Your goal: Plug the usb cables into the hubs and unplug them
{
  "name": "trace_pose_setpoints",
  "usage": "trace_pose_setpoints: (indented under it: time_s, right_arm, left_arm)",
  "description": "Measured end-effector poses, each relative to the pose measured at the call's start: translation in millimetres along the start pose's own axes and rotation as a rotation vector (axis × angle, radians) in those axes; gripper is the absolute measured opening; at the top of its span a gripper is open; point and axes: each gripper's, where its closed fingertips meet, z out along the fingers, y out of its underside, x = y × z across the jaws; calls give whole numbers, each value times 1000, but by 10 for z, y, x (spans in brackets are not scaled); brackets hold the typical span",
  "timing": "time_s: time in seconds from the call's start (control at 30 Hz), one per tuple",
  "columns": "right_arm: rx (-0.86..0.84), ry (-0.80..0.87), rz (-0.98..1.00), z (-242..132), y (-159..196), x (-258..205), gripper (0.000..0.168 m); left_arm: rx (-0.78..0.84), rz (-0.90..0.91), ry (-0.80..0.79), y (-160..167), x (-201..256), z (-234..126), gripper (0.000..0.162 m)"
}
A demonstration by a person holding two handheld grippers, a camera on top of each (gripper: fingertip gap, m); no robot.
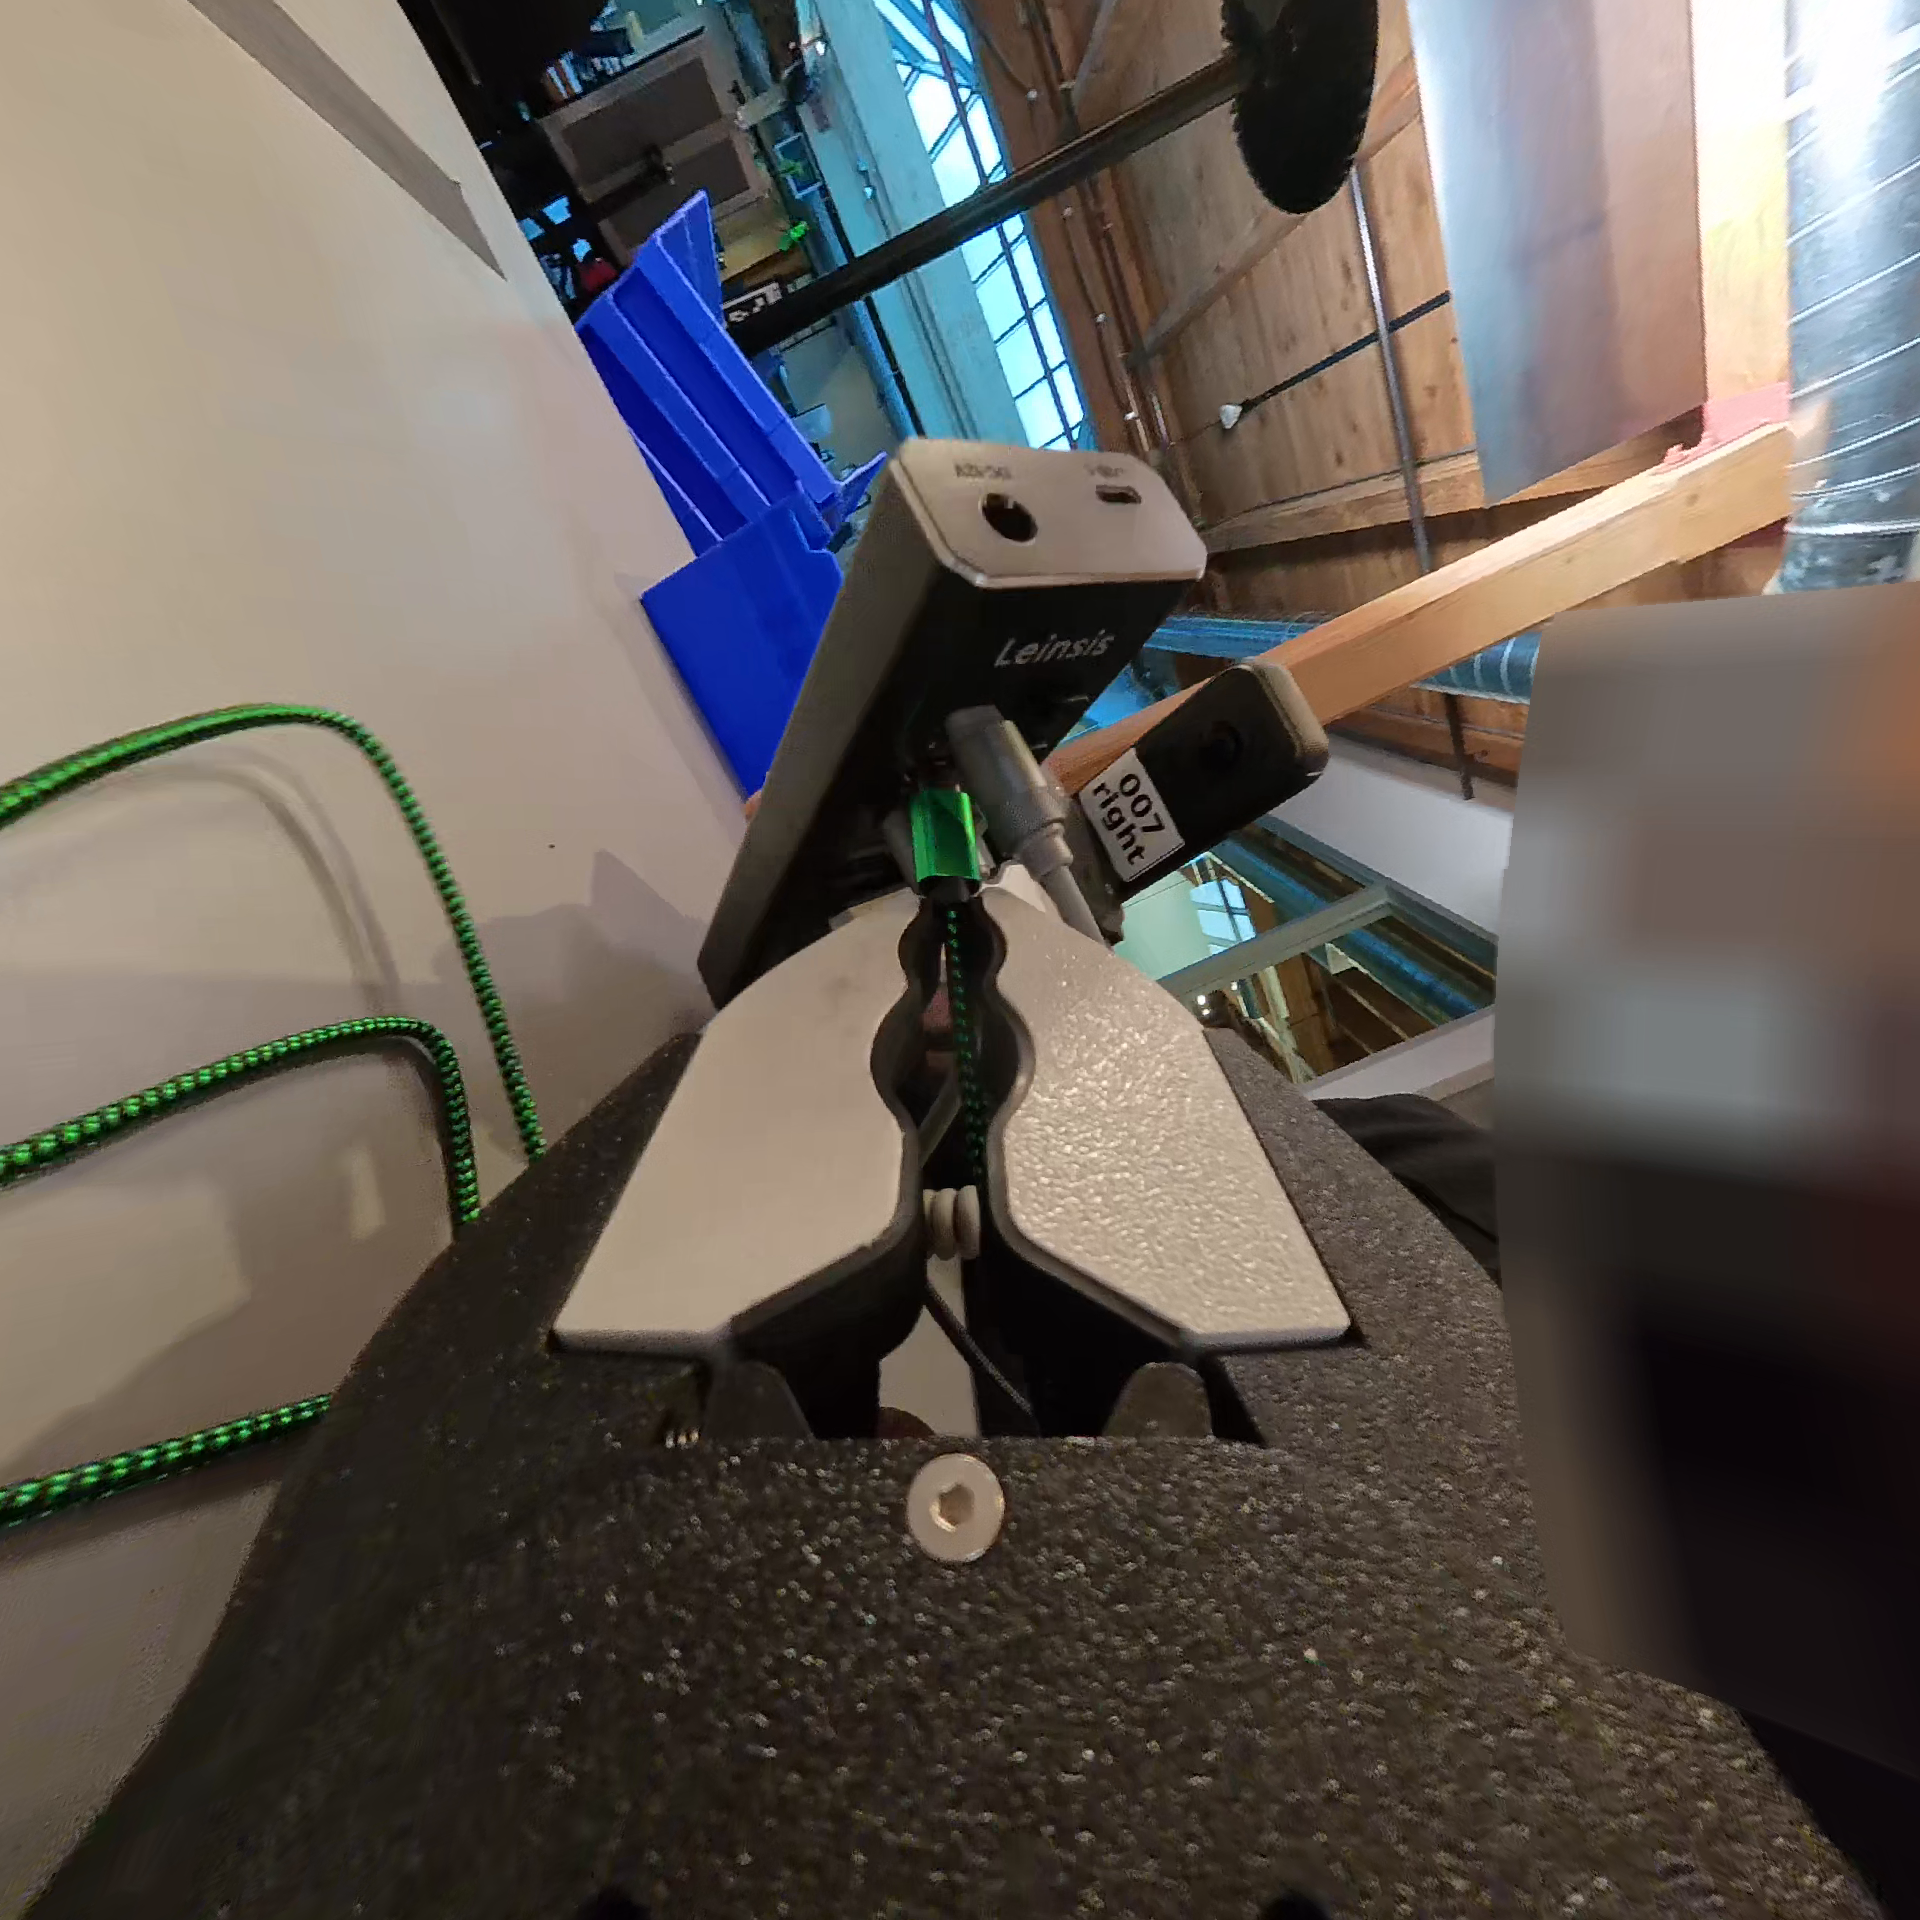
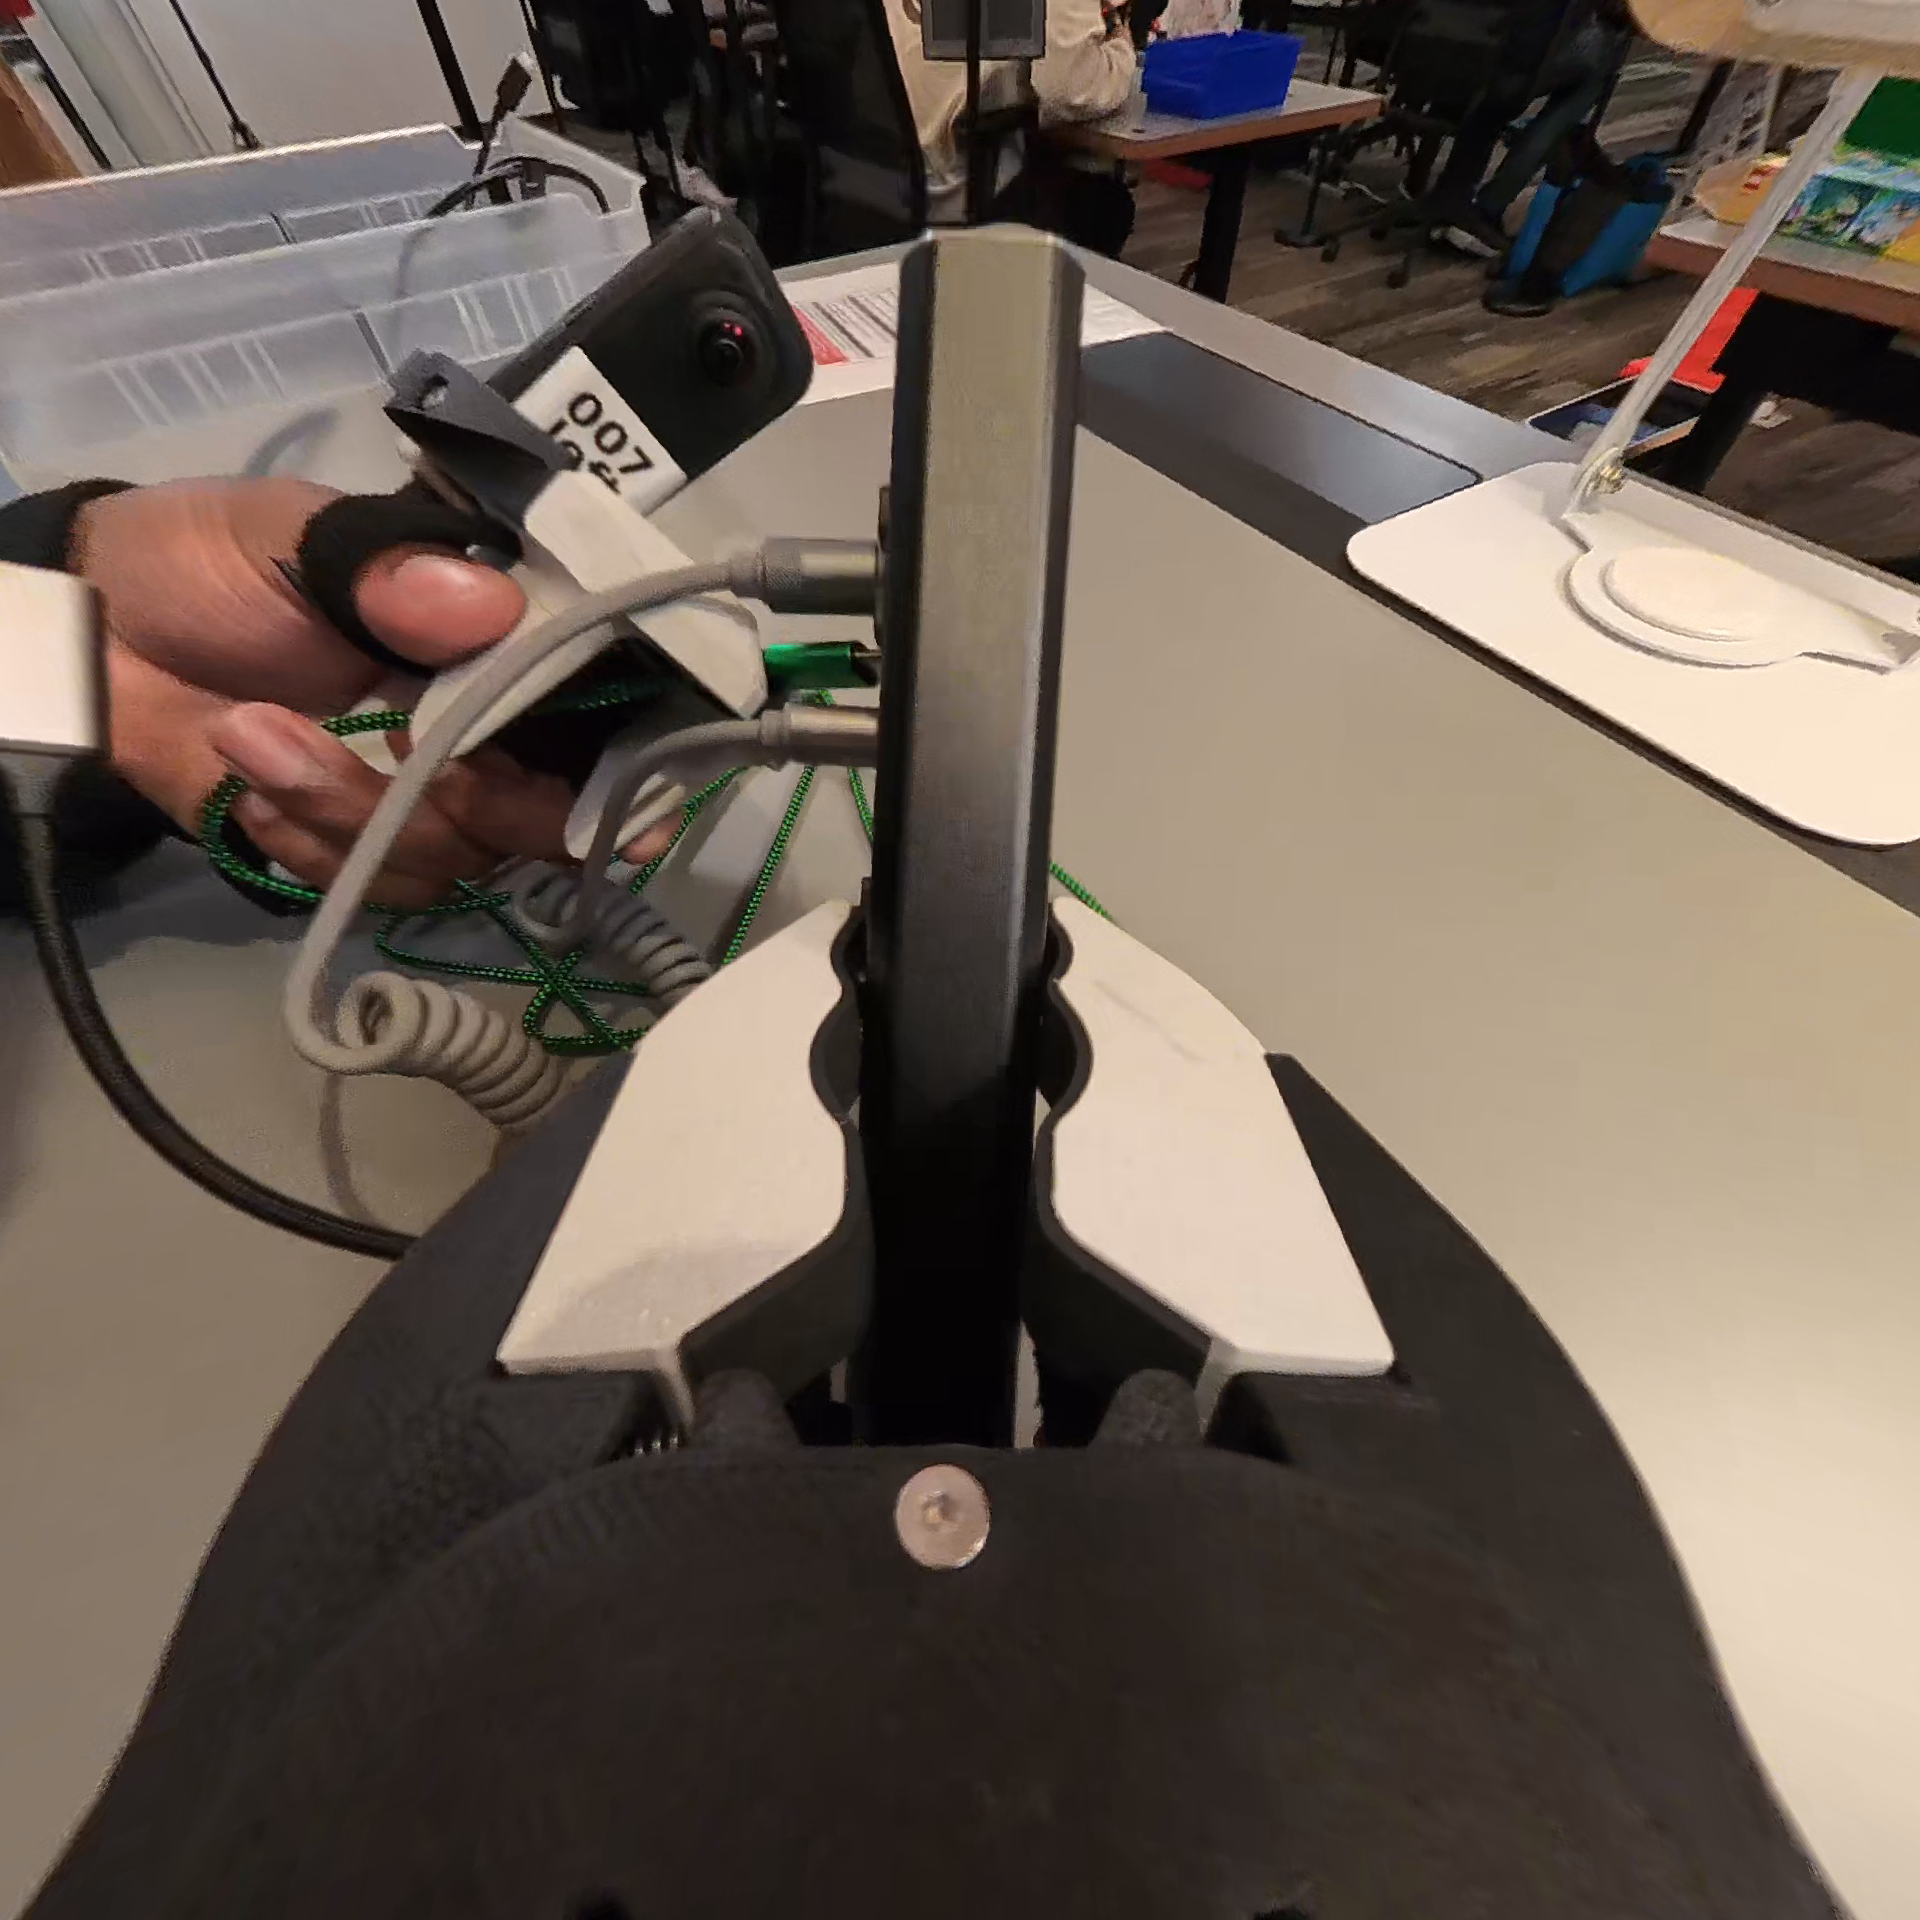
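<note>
My right gripper (image 2: 956, 925) is shut on a dark grey USB hub (image 2: 982, 520) and holds it upright above the table. Two grey plugs (image 2: 816, 571) (image 2: 821, 732) sit in the hub's left side. A green plug (image 2: 821, 665) between them meets the hub; I cannot tell how deep it sits. My left gripper (image 1: 951, 920) is shut on the green braided cable (image 1: 961, 997) just behind the green plug (image 1: 940, 831), under the hub (image 1: 914, 644). In the right wrist view the left gripper (image 2: 743, 665) comes in from the left, held by a hand (image 2: 239, 623).
Loops of green cable (image 2: 561, 977) and a coiled grey cable (image 2: 468, 1049) lie on the grey table (image 2: 1351, 1039). A black cable (image 2: 135, 1122) runs at the left. Clear bins (image 2: 260, 270) stand at the back left, a white lamp base (image 2: 1662, 623) at the right. Blue bins (image 1: 707, 436) show behind the hub. The left gripper's tips are roughly 4 centimeters from the right gripper's.
</note>
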Motion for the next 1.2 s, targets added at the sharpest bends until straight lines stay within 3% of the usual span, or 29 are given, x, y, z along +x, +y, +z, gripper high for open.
trace_pose_setpoints:
  time_s: [0.33, 0.87, 1.2]
  right_arm:
    - [-106, 108, -183, 14, 102, 50, 29]
    - [-157, 205, -398, 21, 150, 88, 32]
    - [-113, -31, -470, -66, 245, -110, 39]
  left_arm:
    - [-28, 153, -128, 12, -39, 3, 4]
    - [23, 164, -145, -3, -82, -8, 4]
    - [-208, 374, -228, 182, -40, -25, 5]
